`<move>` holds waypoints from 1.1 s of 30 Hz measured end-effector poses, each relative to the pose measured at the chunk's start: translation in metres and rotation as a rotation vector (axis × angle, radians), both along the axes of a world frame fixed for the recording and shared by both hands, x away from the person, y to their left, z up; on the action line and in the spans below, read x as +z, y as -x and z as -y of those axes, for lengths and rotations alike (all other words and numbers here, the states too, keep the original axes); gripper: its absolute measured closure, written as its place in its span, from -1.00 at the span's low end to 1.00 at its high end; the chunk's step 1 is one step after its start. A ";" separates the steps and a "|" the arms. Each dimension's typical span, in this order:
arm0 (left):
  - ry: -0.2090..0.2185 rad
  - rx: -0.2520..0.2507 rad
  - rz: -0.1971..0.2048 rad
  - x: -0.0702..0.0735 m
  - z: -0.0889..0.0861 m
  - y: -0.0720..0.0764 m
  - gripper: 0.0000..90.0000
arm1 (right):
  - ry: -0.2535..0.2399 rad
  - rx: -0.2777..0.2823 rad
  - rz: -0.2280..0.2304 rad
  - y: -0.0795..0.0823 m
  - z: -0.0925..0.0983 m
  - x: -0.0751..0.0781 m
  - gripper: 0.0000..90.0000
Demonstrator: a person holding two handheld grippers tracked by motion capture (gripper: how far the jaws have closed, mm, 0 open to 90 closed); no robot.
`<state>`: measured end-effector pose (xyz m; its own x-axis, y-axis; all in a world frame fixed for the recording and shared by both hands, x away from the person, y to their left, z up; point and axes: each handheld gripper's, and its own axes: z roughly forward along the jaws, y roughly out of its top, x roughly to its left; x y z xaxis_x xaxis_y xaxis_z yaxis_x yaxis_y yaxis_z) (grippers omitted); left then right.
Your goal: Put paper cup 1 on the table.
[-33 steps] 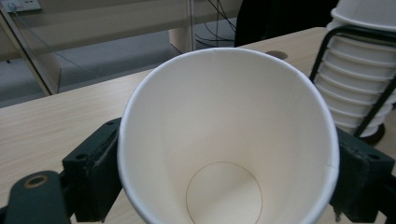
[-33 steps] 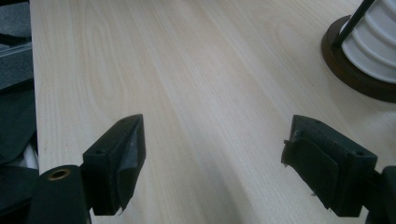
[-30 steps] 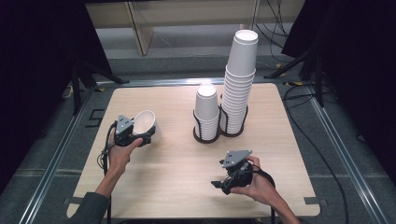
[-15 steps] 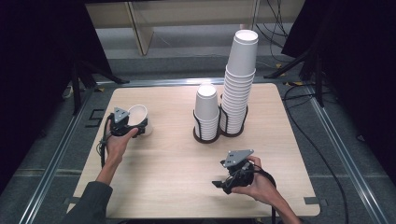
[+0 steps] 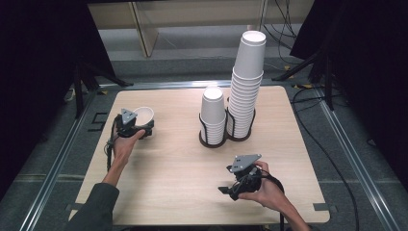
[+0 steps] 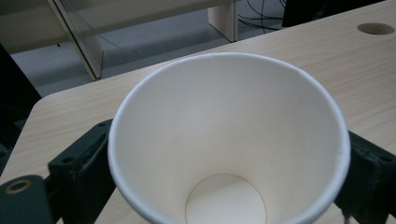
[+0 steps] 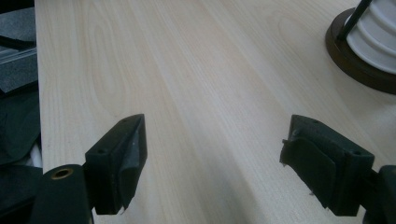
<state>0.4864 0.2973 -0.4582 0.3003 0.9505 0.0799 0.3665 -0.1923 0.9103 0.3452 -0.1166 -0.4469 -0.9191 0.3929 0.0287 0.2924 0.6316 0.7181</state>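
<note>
high view: the left gripper (image 5: 144, 126) sits near the left edge of the table (image 5: 168, 178), with a single white cup (image 5: 144, 115) standing upright between its jaws. the person's left hand (image 5: 126, 144) holds it from behind. two cup stacks stand in black wire holders near the table's middle: a short stack (image 5: 212, 113) and, just beside it on the right, a tall stack (image 5: 246, 79). the right gripper (image 5: 228, 188) rests low on the table near the front edge, held in the right hand (image 5: 264, 192), well apart from the stacks and from the cup.

left gripper view: the cup (image 6: 229, 140) stands mouth up between the two black jaws, one on each side of its wall. the jaws have just been opening; whether the pads touch the wall at this moment i cannot tell.

right gripper view: the right gripper (image 7: 210, 163) has its jaws wide apart with bare table (image 7: 187, 84) between them. the dark base of a holder (image 7: 355, 60) with white cups in it shows at the upper right.
</note>
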 end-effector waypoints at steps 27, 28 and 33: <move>0.038 -0.078 -0.031 -0.022 -0.019 0.018 -0.68 | 0.016 0.016 -0.012 0.002 -0.002 -0.002 -0.51; 0.033 -0.079 -0.032 -0.023 -0.021 0.019 -0.68 | 0.018 0.017 -0.010 0.002 -0.002 -0.001 -0.51; 0.055 -0.084 -0.050 -0.023 -0.024 0.030 -0.68 | 0.003 0.008 0.001 0.000 0.000 0.000 -0.51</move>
